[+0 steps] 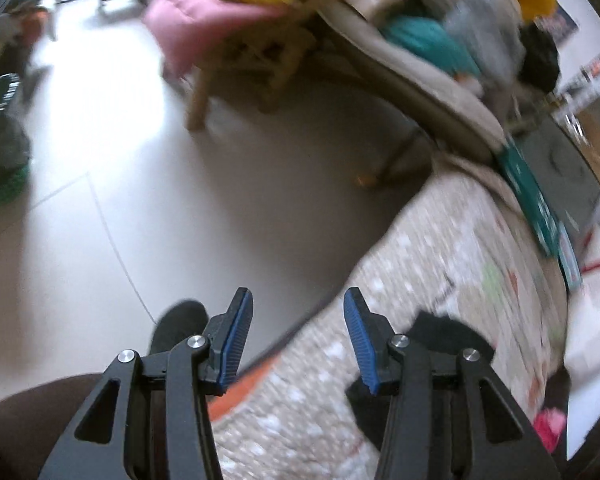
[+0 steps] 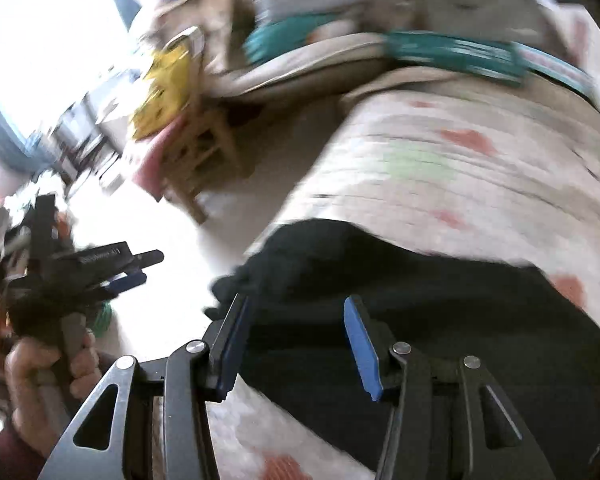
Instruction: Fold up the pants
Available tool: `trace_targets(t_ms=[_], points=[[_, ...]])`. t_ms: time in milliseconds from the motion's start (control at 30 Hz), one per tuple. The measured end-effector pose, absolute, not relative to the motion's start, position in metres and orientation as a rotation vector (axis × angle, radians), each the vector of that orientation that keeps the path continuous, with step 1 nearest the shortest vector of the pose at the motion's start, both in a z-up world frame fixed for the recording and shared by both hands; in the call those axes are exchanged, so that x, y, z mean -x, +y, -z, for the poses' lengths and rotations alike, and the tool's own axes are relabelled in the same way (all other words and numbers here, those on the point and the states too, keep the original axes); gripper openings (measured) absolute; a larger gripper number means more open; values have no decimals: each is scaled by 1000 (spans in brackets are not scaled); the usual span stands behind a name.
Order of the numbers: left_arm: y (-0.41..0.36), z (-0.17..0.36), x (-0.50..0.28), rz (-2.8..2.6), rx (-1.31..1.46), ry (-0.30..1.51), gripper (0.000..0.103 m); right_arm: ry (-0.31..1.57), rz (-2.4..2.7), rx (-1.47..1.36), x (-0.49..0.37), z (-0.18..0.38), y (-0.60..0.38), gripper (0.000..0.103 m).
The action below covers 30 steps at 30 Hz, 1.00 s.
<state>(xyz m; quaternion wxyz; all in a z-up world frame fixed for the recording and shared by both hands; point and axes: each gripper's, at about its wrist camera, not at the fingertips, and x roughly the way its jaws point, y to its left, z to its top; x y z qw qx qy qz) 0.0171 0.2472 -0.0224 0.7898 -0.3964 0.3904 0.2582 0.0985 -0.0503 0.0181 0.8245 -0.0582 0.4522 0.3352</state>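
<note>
Black pants (image 2: pixel 400 280) lie on a patterned bedspread (image 2: pixel 460 168), reaching to the bed's left edge. My right gripper (image 2: pixel 296 320) is open and empty, just above the pants' near edge. My left gripper (image 1: pixel 298 312) is open and empty over the bed's edge; part of the pants (image 1: pixel 448 332) shows behind its right finger. The left gripper also shows in the right wrist view (image 2: pixel 140 268), held in a hand off the bed's left side. Both views are motion-blurred.
A light tiled floor (image 1: pixel 100 200) lies left of the bed. A wooden stool (image 1: pixel 244 64) holds pink and yellow cushions. A beige chair (image 1: pixel 420 80) is piled with clothes. A teal box (image 1: pixel 540 208) lies at the bed's far end. A green basket (image 1: pixel 0 152) stands at far left.
</note>
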Motion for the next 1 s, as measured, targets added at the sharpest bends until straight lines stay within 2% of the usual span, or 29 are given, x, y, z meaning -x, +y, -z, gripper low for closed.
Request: trace_targets(t_ms=[267,300,333,400,567,600,633,667,833,1000], points=[[277,13,7,-651,923,747,46,969,-802,512,-91,48,61,51],[278,13,6,-651,930,742,46,976,-782,553,-92,56,67,28],[279,12,6,-649,936,736,46,994,-756,562,-96,63,72,19],[280,10,7,-654,939,725,46,1035,-775,473,-104,60,74,14],[284,10,13,-665,958,716,48,1120,-905,223,-116,49,66,18],[284,11,13,-668,959,721,48,1148,-926,189,-117,52,67,30],[284,11,12,-673,953,726,48,1194,-943,151,-119,57,67,48],[284,12,12,-678,948,728,48,1221,-947,121,-121,60,67,50],[277,13,4,-668,897,760,48,1194,-940,-4,-121,33,39,50],[257,23,-20,-582,846,863,49,1121,-780,39,-124,0,-37,51]])
